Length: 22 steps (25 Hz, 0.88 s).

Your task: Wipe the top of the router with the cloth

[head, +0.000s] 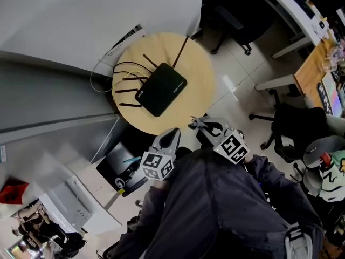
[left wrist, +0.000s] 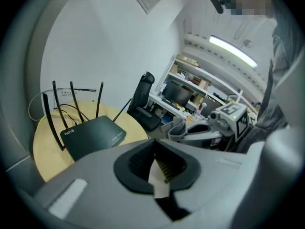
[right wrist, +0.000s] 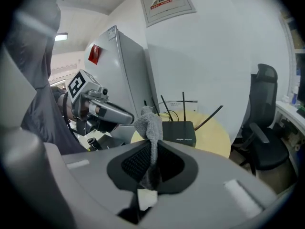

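The router (head: 161, 89) sits on the table (head: 200, 74), upper middle of the head view; the right gripper (right wrist: 151, 151) pinches the cloth (right wrist: 148, 125); the left gripper (left wrist: 159, 165) is closed on nothing; a hard wipe could slide the router, since nothing holds it, or snag its antennas (head: 129, 79)

- A round, pale wooden surface (head: 198, 97) lies just ahead of the left fingers (head: 172, 136) and the right fingers (head: 207, 126).
- A black router (head: 160, 89) lies flat near its middle, further ahead of both and apart from them.
- The router's thin antennas (left wrist: 71, 101) stand along its far edge.
- Dark cables (head: 129, 67) curl on the surface beyond the router, farthest from the fingers.
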### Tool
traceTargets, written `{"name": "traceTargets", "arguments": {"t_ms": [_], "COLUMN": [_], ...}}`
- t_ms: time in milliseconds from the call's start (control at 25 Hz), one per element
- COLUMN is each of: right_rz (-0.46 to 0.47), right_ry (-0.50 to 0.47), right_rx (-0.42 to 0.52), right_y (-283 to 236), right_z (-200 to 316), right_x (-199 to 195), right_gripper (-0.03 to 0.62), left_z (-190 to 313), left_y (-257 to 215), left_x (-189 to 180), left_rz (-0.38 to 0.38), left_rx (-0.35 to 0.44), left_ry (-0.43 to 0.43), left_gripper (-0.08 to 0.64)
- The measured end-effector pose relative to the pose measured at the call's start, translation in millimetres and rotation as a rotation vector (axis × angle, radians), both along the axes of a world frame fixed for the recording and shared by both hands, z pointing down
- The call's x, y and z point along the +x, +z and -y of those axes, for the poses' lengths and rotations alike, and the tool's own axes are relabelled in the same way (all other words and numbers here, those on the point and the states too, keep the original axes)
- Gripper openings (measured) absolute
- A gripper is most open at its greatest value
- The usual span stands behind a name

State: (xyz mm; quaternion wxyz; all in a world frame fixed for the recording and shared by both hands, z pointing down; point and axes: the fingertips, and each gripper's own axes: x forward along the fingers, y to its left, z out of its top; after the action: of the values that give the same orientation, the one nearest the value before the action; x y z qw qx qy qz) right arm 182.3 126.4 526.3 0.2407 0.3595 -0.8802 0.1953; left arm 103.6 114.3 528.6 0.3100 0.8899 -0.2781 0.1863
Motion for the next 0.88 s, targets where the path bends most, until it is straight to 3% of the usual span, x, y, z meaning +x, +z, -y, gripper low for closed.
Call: {"name": "traceTargets", "arguments": {"t_ms": [320, 560, 880], "right_rz": [-0.054, -0.081, -0.254], "right_ry": [-0.172, -0.271, -0.522], "right_rx": [-0.008, -0.018, 0.011], "right_y": [23, 33, 80], "right_z": [66, 98, 161], "right_x": [-1, -55, -140], "right_gripper": [0.028, 0.028, 0.028], "left_z": [46, 81, 101], "left_y": [7, 4, 5], "left_x": [-9, -45, -98], "left_rz": [0.022, -0.007, -0.016], "left_rx": [-0.01, 0.019, 0.015], "left_ry": [-0.124, -0.183, -0.253], "left_gripper": [0.0, 0.0, 0.0]}}
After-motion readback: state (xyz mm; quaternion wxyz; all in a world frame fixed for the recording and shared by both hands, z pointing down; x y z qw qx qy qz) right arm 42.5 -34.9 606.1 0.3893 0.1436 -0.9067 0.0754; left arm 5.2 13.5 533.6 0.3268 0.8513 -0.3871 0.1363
